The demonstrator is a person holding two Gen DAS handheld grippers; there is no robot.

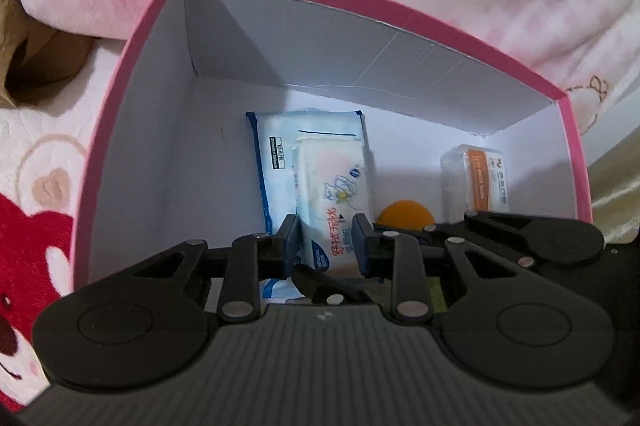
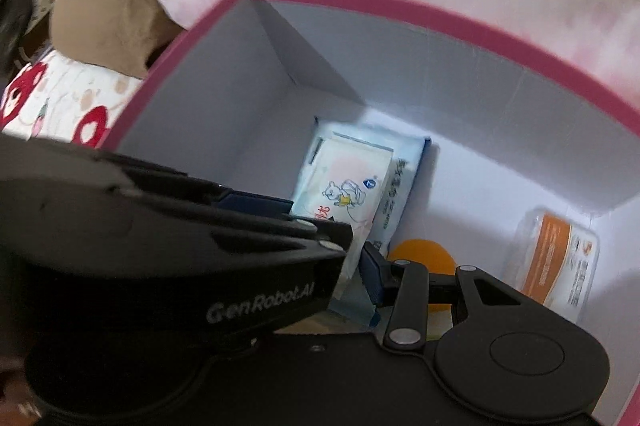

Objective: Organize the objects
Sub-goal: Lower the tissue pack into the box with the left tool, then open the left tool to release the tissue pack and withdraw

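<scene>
Our left tool (image 1: pixel 327 242) straddles the small wipes pack (image 1: pixel 335 186) atop the larger blue pack inside the pink box (image 1: pixel 120 82), fingers either side, seemingly clamped. Pack's long axis runs straight ahead. Right tool's state: cannot tell.

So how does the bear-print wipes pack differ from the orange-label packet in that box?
The bear-print wipes pack is soft and pale blue-pink; the orange-label packet is clear plastic with an orange band. The wipes pack lies on another blue pack mid-box, between the left gripper's jaws; the packet stands alone in the right corner. Both sit inside the pink box.
</scene>
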